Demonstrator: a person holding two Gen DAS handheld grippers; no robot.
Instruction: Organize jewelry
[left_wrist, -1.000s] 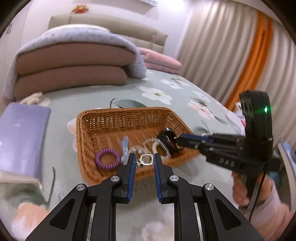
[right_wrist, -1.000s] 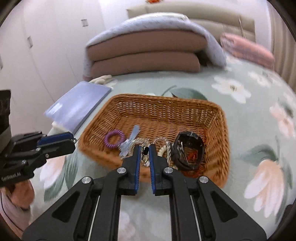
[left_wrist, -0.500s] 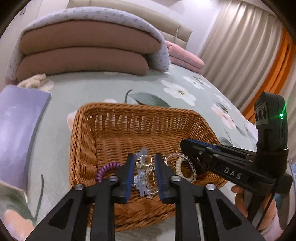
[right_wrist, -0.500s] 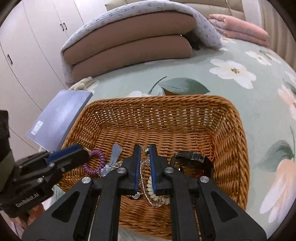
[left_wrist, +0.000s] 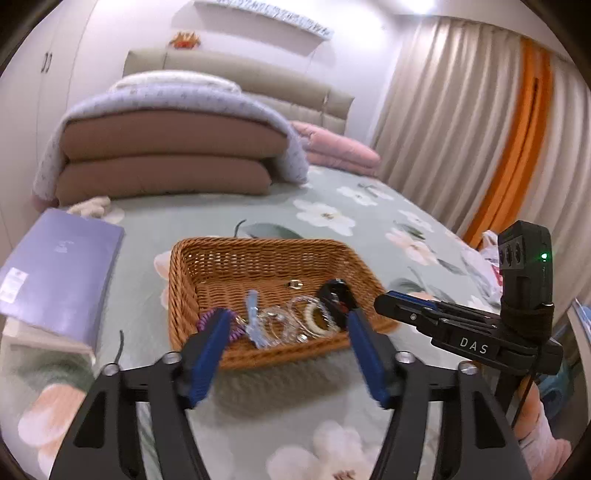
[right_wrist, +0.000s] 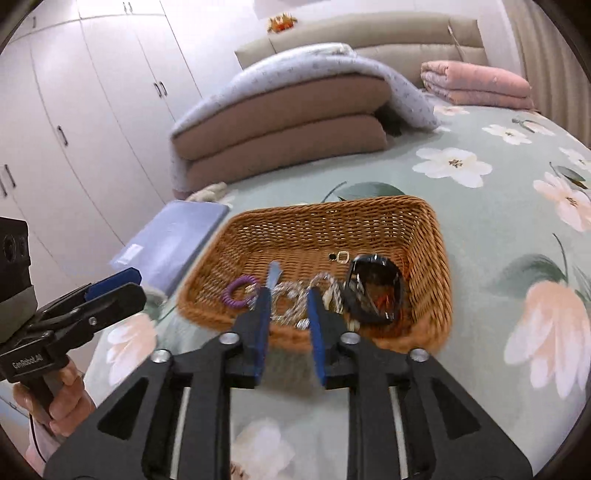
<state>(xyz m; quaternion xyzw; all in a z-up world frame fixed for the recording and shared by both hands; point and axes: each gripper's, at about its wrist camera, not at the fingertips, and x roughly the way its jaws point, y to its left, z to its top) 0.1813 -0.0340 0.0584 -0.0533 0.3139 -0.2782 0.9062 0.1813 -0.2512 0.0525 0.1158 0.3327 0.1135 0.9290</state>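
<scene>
A wicker basket (left_wrist: 266, 254) (right_wrist: 369, 221) sits on the flowered bed. In it lie a purple coil hair tie (right_wrist: 238, 291), a blue hair clip (left_wrist: 253, 306), clear and beaded bracelets (left_wrist: 314, 317), a black watch (right_wrist: 376, 288) and a small square earring (left_wrist: 294, 284) (right_wrist: 342, 256). My left gripper (left_wrist: 286, 332) is open and empty, held back from the basket's near rim. My right gripper (right_wrist: 286, 314) is open and empty, just short of the near rim; it also shows in the left wrist view (left_wrist: 406, 306).
A purple book (left_wrist: 55, 273) (right_wrist: 173, 240) lies left of the basket. Stacked brown cushions under a grey blanket (left_wrist: 166, 155) and a pink folded quilt (right_wrist: 476, 83) lie at the bed's head. Curtains (left_wrist: 480, 129) hang on the right, white wardrobes (right_wrist: 74, 110) on the left.
My left gripper has opened and let the earring drop into the basket, then pulled back. My right gripper has opened too and drawn back from the basket.
</scene>
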